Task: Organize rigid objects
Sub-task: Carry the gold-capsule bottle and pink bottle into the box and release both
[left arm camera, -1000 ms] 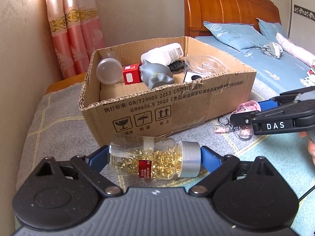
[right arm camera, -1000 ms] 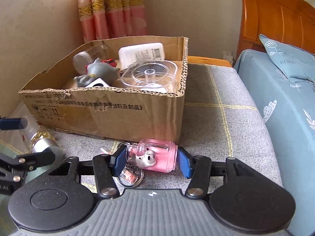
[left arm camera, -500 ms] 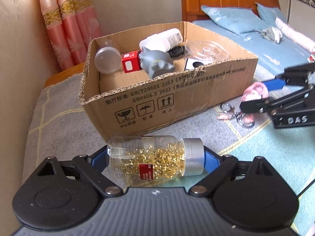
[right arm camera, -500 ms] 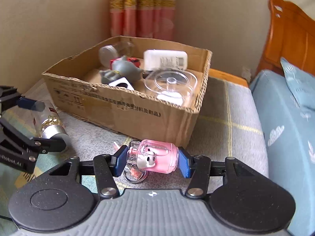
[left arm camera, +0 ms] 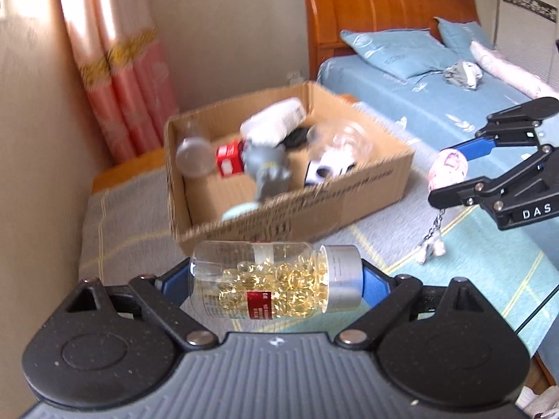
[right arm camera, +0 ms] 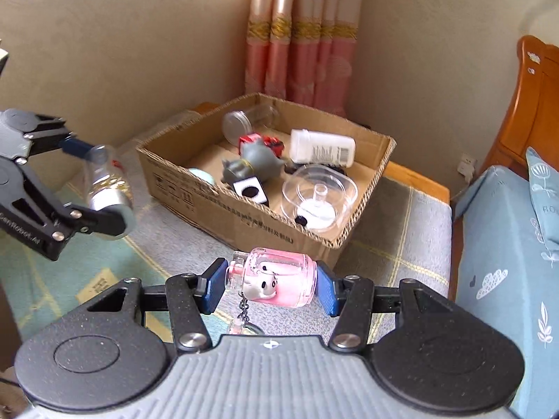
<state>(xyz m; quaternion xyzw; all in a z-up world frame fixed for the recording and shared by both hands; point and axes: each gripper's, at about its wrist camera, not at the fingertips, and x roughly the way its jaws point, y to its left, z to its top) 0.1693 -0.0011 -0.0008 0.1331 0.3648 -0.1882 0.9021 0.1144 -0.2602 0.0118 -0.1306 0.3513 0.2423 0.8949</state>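
Note:
My left gripper [left arm camera: 276, 279] is shut on a clear bottle of gold capsules [left arm camera: 272, 279] with a silver cap, held sideways in the air short of the cardboard box [left arm camera: 314, 206]. It also shows in the right wrist view [right arm camera: 104, 185]. My right gripper [right arm camera: 272, 279] is shut on a pink keychain bottle [right arm camera: 279, 279] with a small pig figure and a hanging chain, raised in front of the box [right arm camera: 265, 209]. From the left wrist view the pink bottle [left arm camera: 450, 167] hangs right of the box.
The box holds a white bottle [right arm camera: 321, 148], a grey toy [right arm camera: 258, 160], a red pack [left arm camera: 229, 160], a clear jar [right arm camera: 244, 122] and a clear round lid [right arm camera: 318, 192]. A wall and pink curtain [right arm camera: 300, 45] stand behind. A blue bed [left arm camera: 436, 80] lies to the right.
Both grippers have risen off the blanket with their objects. The keychain now hangs free, and the box looks lower and farther in both views.

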